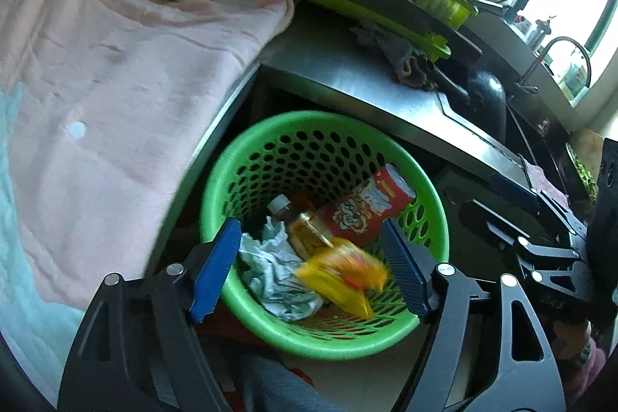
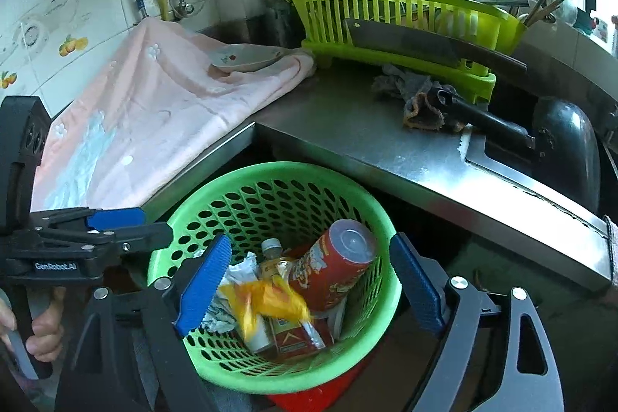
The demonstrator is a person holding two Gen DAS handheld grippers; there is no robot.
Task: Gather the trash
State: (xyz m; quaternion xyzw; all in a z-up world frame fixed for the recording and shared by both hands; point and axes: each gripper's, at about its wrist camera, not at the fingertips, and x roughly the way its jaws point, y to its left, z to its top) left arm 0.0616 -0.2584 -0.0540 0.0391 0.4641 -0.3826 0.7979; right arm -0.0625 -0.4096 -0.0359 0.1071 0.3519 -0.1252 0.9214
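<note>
yellow wrapper (image 1: 340, 277) | in green basket (image 1: 247, 157) | below open left gripper (image 1: 309, 273)

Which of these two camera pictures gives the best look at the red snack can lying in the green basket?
The right wrist view. There the red snack can shows its round end and printed side, sharp and near the middle of the green basket. The left wrist view shows the same can smaller, leaning on the basket wall, seen mostly from its printed side.

green basket (image 2: 370, 219) | holds tilted red can (image 2: 332, 269), blurred yellow wrapper (image 2: 266, 300) (crumpled paper beside)
</note>
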